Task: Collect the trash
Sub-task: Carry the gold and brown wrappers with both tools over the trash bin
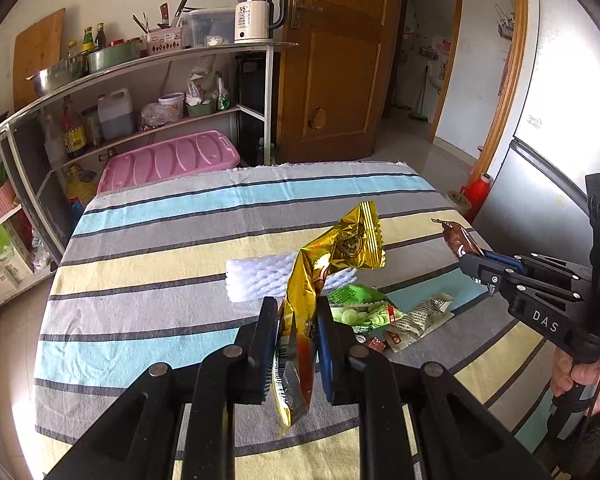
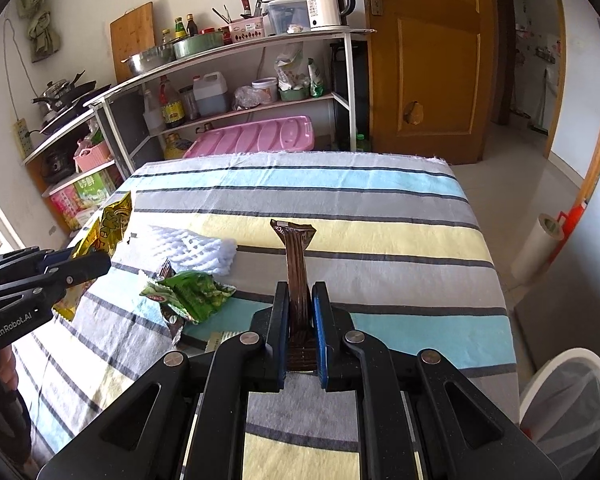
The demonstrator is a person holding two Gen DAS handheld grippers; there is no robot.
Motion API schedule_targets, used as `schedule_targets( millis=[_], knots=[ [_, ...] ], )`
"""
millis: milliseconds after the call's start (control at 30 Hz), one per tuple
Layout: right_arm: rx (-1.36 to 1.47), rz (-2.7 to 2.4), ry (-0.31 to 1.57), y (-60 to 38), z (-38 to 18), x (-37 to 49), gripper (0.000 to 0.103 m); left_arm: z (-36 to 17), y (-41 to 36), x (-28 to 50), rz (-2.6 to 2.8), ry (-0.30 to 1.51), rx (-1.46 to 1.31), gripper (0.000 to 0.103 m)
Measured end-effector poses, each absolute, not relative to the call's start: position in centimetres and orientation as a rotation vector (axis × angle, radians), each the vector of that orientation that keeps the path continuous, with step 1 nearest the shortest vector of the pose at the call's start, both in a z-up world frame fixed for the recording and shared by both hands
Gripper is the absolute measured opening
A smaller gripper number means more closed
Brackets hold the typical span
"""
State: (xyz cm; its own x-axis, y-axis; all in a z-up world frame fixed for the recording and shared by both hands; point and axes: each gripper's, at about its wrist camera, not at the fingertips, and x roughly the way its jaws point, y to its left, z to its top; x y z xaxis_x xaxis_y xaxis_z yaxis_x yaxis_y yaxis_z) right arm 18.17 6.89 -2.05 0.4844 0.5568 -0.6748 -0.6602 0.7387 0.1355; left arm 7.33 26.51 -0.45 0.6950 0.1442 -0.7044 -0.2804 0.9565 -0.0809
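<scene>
left gripper (image 1: 298,336) is clenched on a crinkled gold foil snack bag (image 1: 332,256), its blue pads pinching the bag's lower half so the top stands up clear of the surface. right gripper (image 2: 300,320) is clamped the same way on a narrow brown ribbed wrapper (image 2: 296,260), held upright off the striped cloth-covered surface (image 2: 400,248). both hands carry a piece of trash, so the pick-up step looks finished for these two items and the carry to the bin seems to be in hand. the next move calls for swinging each gripper over to the white bin with a clear liner (image 2: 568,396) on the floor at the right, holding the grip until each piece is above the opening, then letting go.

just beyond the grippers more trash waits on the surface: a crumpled green snack packet (image 2: 192,292), a pale printed wrapper (image 1: 416,316) beside it, a small red scrap (image 1: 376,345), and a white foam mesh sleeve (image 1: 252,280) a little farther back. further off stand a metal shelf rack (image 1: 160,64) and a wooden door (image 1: 332,60).

only the right wrist view shows the bin, so the drop target is out of sight for the left. only the left wrist view shows the pale wrapper and red scrap clearly, and the person's hand (image 1: 580,376) on the right gripper's handle.
</scene>
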Motion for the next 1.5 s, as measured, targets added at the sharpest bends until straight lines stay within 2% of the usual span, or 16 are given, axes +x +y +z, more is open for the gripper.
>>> schedule_targets(
  millis=[500, 1500],
  knots=[
    [-0.072, 0.695, 0.707, 2.2, 0.2, 16.4, 0.011, 2.2, 21.9, 8.1, 0.141, 0.720, -0.155, 0.019],
    [0.052, 0.317, 0.693, -18.1, 1.6, 16.3, 0.011, 1.2, 0.7, 17.0, -0.258, 0.765, -0.030, 0.019]
  ],
)
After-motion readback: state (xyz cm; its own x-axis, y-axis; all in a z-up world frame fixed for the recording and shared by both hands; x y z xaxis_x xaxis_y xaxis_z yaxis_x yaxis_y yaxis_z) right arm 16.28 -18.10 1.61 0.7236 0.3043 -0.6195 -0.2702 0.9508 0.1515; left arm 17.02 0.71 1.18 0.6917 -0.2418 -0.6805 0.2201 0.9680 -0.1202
